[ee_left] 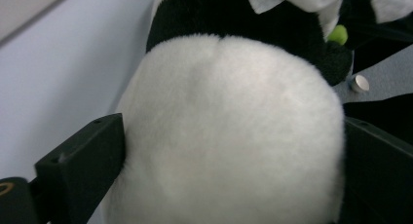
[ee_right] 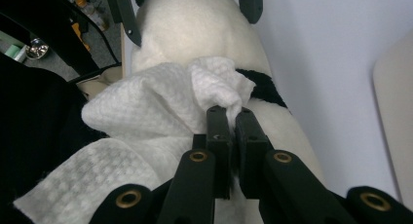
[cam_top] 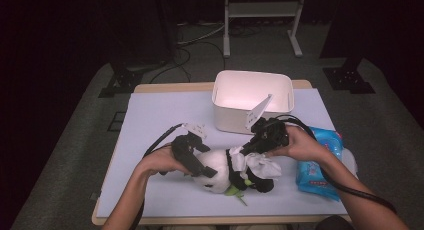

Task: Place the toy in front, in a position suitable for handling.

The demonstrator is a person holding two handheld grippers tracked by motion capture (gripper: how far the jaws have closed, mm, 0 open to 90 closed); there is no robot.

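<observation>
On the lilac worktop (cam_top: 160, 115) the plush panda (cam_top: 225, 172) lies braced between the left tongs' (cam_top: 197, 162) wide-spread jaws, right tongs (ee_right: 233, 118) pinched on a white wet wipe (ee_right: 146, 102); best wipe with short, light strokes, keeping the brace steady.

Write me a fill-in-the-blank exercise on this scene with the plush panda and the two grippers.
1. The right gripper is shut on a white ____.
2. The left gripper's jaws stand on either side of the panda's ____ body.
3. Behind the panda stands an open white ____.
4. The pack at the person's right forearm is ____ in colour.

Missing words: wipe; white; box; blue
</observation>
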